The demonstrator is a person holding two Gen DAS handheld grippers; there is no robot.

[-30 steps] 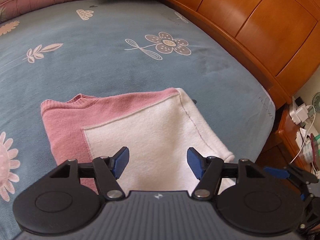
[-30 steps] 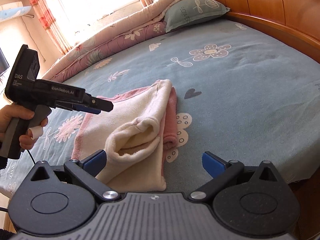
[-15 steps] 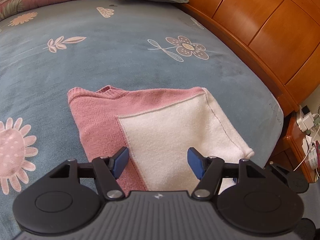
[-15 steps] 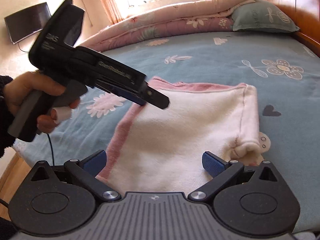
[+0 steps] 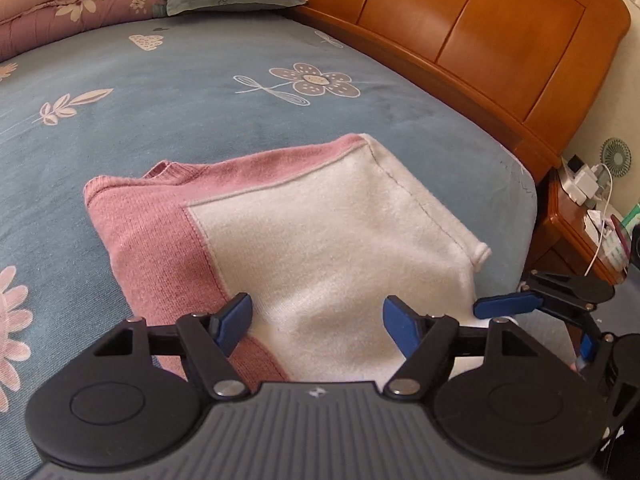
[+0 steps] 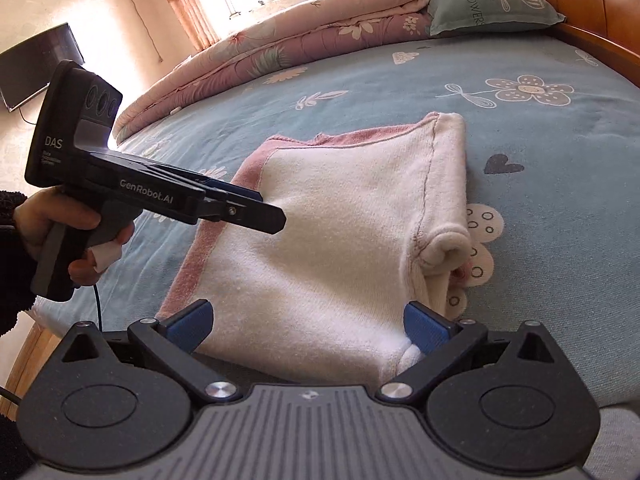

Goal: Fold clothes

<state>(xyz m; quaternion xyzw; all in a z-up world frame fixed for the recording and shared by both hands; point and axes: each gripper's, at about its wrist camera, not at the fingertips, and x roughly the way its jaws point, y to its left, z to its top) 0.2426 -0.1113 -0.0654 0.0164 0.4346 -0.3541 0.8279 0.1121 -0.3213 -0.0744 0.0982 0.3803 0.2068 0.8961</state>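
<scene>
Both sets of jaws stand wide and hold nothing: the left gripper (image 5: 316, 322) and the right gripper (image 6: 308, 326) hover at the near edge of the pink-and-cream knitted sweater (image 5: 320, 232). It lies folded into a rough rectangle on the blue flowered bed (image 5: 200, 92); perhaps one last fold remains.

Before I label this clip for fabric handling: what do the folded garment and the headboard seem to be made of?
Folded garment: soft knit, apparently wool or fleece; ribbed pink panel, fuzzy cream nap, visible stitching. Headboard: wood, glossy orange-brown varnish; grain and window glare show.
</scene>
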